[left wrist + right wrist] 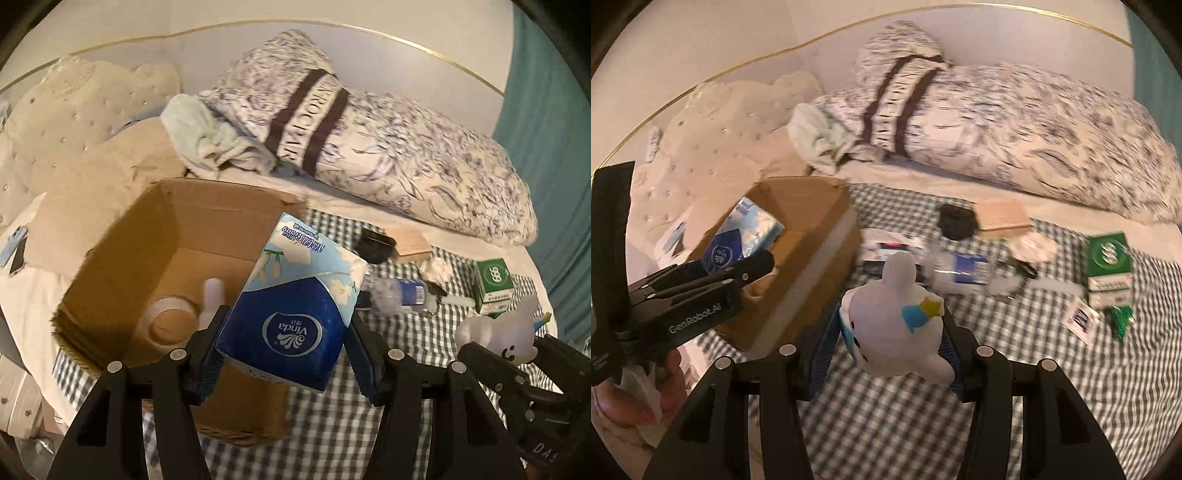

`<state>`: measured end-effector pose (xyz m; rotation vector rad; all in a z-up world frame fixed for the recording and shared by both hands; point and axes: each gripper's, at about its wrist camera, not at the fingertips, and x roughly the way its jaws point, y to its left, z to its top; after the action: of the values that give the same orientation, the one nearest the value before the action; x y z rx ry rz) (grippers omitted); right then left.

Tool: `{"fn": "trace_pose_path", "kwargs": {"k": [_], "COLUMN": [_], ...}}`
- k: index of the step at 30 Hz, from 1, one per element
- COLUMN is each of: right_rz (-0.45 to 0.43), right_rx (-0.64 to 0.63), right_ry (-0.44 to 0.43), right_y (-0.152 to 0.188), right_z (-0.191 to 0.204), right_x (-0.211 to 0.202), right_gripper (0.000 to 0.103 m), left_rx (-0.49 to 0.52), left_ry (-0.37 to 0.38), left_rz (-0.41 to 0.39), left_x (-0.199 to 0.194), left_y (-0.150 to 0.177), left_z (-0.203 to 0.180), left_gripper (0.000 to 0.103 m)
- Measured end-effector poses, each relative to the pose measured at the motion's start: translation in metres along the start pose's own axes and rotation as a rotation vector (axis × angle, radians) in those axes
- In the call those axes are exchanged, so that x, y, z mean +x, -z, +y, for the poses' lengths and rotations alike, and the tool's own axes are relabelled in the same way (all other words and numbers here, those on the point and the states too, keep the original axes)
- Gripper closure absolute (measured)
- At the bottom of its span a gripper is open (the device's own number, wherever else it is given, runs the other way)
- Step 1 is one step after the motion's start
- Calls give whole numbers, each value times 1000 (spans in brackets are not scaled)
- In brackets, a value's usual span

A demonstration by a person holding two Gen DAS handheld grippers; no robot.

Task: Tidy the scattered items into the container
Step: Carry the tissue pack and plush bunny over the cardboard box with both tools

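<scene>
My left gripper (284, 350) is shut on a blue Vinda tissue pack (295, 317) and carries it above the near right corner of an open cardboard box (122, 254). The right wrist view shows the same tissue pack (738, 236) over the box (812, 236). My right gripper (890, 332) is shut on a white plush toy (897, 317) with a blue and yellow star patch, held above the checked bedsheet (886, 406) to the right of the box. From the left wrist, that toy (495, 332) appears at the right edge.
Inside the box lie a tape roll (170, 321) and a white object (212, 299). On the sheet lie a plastic bottle (960, 271), a black case (956, 221), a wooden block (1003, 216), crumpled paper (1034, 245) and a green carton (1108, 269). Pillows (1015, 125) lie behind.
</scene>
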<state>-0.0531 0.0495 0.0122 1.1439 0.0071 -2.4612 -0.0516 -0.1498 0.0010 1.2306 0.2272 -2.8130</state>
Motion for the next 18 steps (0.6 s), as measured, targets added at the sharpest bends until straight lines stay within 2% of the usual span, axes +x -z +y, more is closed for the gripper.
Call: {"fn": "trace_pose_path", "kwargs": {"k": [10, 18], "right_rz": [13, 50], "right_rx": [-122, -178], "right_ry": [-71, -111], "right_y": [-22, -34], "right_z": [74, 115], "right_x": [22, 54], "right_gripper": [53, 53], "left_rx": [-85, -140], "left_ry": [-71, -121], "left_rz": [-9, 34], "left_x": [-9, 10], "left_y": [-3, 4], "left_z": [70, 115], "left_gripper": [43, 42]}}
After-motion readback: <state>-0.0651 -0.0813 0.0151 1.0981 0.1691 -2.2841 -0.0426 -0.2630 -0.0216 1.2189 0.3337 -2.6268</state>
